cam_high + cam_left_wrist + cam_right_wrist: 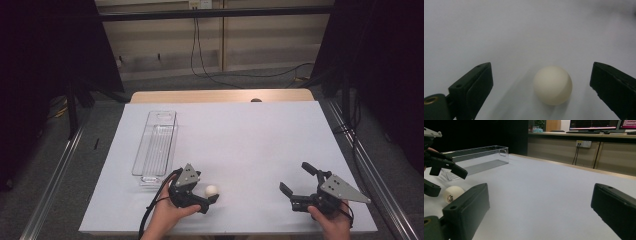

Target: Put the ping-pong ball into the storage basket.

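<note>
A small white ball lies on the white table sheet near the front left. My left gripper is open around it, one jaw on each side. In the left gripper view the ball rests between the two black jaws of the left gripper, closer to the right-hand jaw and touching neither. My right gripper is held open at the front right with nothing between its fingers. The right gripper view looks past the right gripper's wide jaws to the ball and the left gripper.
A long clear plastic bin stands empty on the left half of the sheet, just beyond the left gripper; its wall is also in the right gripper view. Metal rails run along both sides of the table.
</note>
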`<state>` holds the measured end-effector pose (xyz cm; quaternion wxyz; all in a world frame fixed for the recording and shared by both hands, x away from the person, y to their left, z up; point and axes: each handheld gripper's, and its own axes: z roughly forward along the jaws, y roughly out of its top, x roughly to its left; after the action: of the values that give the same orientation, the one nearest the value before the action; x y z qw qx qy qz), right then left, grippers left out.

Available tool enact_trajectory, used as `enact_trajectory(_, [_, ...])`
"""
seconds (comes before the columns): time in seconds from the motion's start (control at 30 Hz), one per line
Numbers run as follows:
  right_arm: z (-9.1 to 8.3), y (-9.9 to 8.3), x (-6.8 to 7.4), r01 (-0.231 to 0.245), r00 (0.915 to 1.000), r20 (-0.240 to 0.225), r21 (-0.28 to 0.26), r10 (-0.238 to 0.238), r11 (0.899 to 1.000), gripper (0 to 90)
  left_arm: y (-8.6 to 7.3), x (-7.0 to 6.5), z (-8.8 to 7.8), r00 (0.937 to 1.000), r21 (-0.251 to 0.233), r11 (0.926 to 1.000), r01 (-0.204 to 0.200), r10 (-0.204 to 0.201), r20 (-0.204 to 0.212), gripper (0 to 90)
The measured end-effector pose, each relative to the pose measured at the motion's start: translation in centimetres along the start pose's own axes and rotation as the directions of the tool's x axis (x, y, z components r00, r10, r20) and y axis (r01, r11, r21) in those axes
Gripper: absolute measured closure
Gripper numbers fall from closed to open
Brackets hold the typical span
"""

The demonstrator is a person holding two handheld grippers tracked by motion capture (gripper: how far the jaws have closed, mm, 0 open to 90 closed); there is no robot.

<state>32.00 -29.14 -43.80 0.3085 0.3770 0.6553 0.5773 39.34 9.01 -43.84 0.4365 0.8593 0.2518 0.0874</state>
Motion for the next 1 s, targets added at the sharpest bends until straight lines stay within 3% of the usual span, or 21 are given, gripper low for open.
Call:
enact_trajectory(0.13, [0.0, 0.0, 0.0, -0.001, 1.0, 0.003, -0.002, 0.001, 1.0, 1.4, 0.0, -0.2, 0.2, 0.9999, 0.003, 1.0, 0.002, -0.002, 0.016, 7.5])
enact_trajectory(0.17, [0.0, 0.0, 0.0, 0.002, 1.0, 0.0, 0.0, -0.002, 1.0, 1.4, 0.1, -0.1, 0.2, 0.9998, 0.016, 0.9997, -0.018, 0.017, 0.012, 8.0])
enact_trajectory(0.43, [0.1, 0.0, 0.0, -0.002, 1.0, -0.001, 0.0, 0.002, 1.0, 1.4, 0.0, -0.1, 0.4, 0.9996, 0.048, 0.9986, -0.023, 0.022, 0.016, 15.3])
enact_trajectory(0.87, [0.0, 0.0, 0.0, 0.001, 1.0, -0.003, 0.002, -0.001, 1.0, 1.4, 0.1, -0.3, 1.0, 0.9983, 0.091, 0.9954, -0.028, 0.023, 0.054, 27.8])
enact_trajectory(0.97, [0.0, 0.0, 0.0, 0.003, 1.0, -0.003, 0.002, -0.003, 1.0, 1.4, -0.1, -0.3, 1.2, 0.9978, 0.073, 0.9973, -0.012, 0.008, 0.066, 28.9])
enact_trajectory(1.0, [0.0, 0.0, 0.0, 0.001, 1.0, -0.003, 0.002, -0.001, 1.0, 1.4, 0.0, -0.2, 1.2, 0.9975, 0.082, 0.9963, -0.026, 0.021, 0.067, 29.7])
